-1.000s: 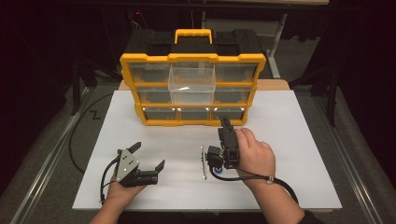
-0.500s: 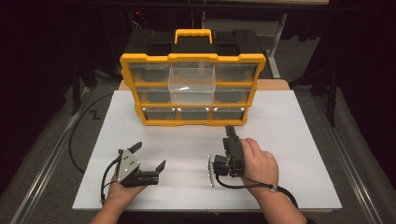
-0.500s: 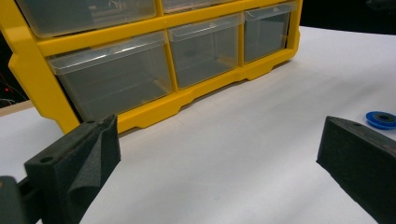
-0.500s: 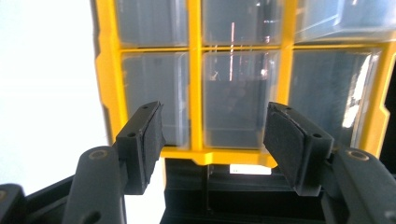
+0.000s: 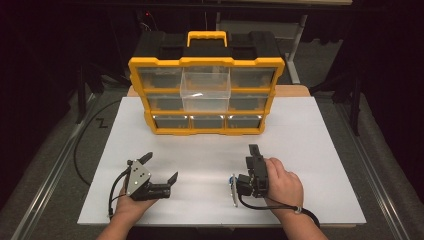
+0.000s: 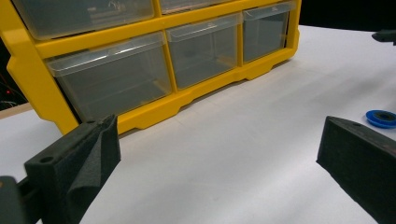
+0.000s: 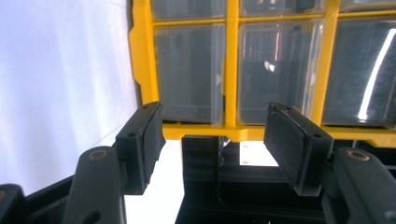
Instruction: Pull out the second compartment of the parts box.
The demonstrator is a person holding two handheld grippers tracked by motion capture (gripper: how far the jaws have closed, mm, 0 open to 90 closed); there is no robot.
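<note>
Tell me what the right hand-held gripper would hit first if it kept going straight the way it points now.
Probably the yellow drawer organizer: the right hand-held gripper points straight at its clear drawer fronts, with bare white table between them. Exactly which drawer is unclear.

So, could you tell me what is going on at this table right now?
A person sits at a white table with a pair of tongs in each hand. The left tongs lie low near the table's front, jaws wide open and holding nothing. The right tongs are turned on their side, jaws also apart and empty, pointing toward a yellow drawer organizer standing at the back. One clear drawer in its middle column is pulled out. A small blue ring lies on the table by the right hand.
</note>
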